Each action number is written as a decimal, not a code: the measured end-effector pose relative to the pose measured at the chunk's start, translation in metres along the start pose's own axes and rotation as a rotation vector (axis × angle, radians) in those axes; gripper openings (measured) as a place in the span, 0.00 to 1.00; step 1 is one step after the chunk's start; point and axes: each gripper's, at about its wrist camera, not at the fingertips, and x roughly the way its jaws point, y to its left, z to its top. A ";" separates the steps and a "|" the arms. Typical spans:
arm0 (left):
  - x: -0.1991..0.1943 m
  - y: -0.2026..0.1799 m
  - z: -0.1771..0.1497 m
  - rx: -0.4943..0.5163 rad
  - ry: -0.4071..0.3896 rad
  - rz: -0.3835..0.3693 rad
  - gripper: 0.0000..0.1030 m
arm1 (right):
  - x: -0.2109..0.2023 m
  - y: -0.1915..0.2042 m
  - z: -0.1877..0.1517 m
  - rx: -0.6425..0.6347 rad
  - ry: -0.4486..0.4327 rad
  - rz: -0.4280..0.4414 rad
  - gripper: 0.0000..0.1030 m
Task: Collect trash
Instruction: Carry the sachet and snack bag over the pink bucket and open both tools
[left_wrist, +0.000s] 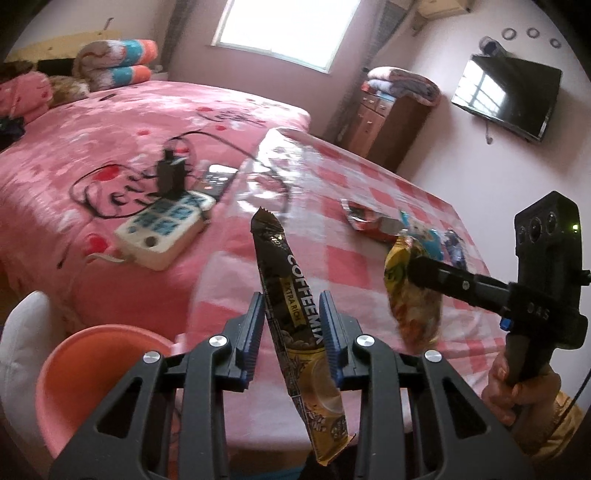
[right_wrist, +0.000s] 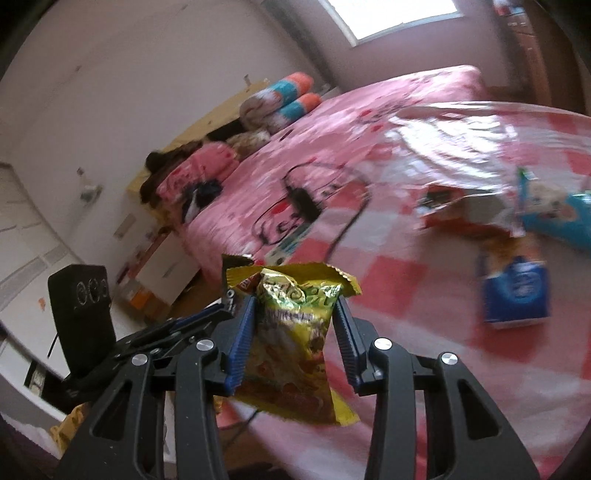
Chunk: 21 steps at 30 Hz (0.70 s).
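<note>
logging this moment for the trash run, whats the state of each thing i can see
left tool: shut on coffee mix sachet
coffee mix sachet: held upright, off the table
right tool: shut on yellow snack bag
yellow snack bag: crumpled, lifted off the table
red wrapper: torn open, lying on the checked table
blue packet: lying flat on the table
orange bin: open, contents not visible
wall tv: screen dark

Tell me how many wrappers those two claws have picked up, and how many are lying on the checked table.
Held in a claw: 2 (coffee sachet in the left claw, yellow snack bag in the right claw)
Lying on the checked table: 3 (red wrapper, light blue packet, dark blue packet)
Total: 5
</note>
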 end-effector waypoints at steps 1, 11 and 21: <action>-0.005 0.010 -0.002 -0.016 -0.001 0.016 0.31 | 0.007 0.007 -0.001 -0.010 0.018 0.015 0.41; -0.027 0.087 -0.031 -0.121 0.015 0.162 0.31 | 0.066 0.076 -0.013 -0.166 0.154 0.082 0.31; -0.017 0.118 -0.052 -0.178 0.055 0.189 0.25 | 0.068 0.069 -0.010 -0.293 0.071 -0.164 0.61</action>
